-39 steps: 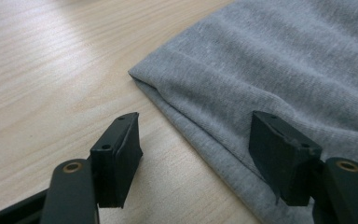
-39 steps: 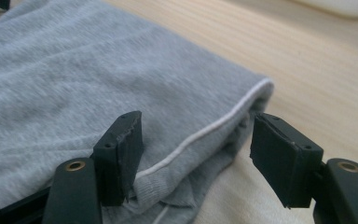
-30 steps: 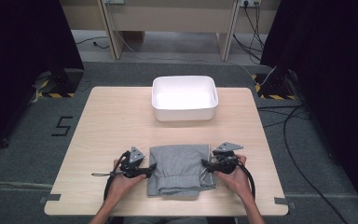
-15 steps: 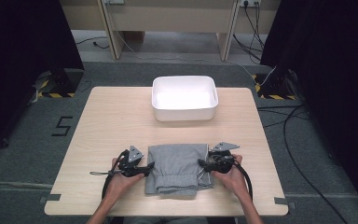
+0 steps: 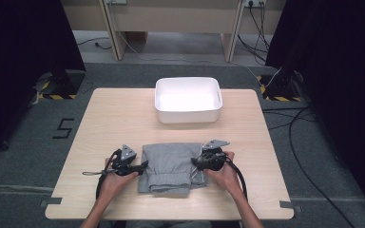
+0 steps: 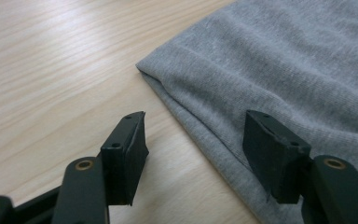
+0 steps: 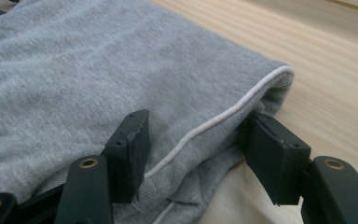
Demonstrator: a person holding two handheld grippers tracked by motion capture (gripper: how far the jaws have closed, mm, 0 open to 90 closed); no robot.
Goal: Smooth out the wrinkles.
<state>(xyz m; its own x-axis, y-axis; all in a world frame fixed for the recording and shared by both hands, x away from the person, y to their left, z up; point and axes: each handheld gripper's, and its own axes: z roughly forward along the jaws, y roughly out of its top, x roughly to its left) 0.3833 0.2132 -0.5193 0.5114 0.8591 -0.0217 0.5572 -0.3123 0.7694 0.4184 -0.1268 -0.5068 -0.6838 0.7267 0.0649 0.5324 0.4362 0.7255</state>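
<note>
A folded grey garment (image 5: 168, 166) lies flat on the near part of the wooden table (image 5: 123, 118). My left gripper (image 5: 142, 165) is at its left edge. The jaws are open and have just been closing a little. In the left gripper view (image 6: 196, 128) one jaw is over bare wood and the other over the cloth (image 6: 284, 60), with the folded edge between them. My right gripper (image 5: 195, 164) is at the garment's right edge, its jaws also just closing. In the right gripper view (image 7: 196, 126) they stand either side of a fold with white piping (image 7: 242, 102), with no clear pinch.
An empty white tub (image 5: 188, 114) stands at the middle back of the table. Cables trail from both grippers toward the front edge. Dark curtains and floor cables surround the table.
Both grippers have shifted slightly to the left, and the garment lies a little further left with them. The right gripper has come in over the garment's right edge.
</note>
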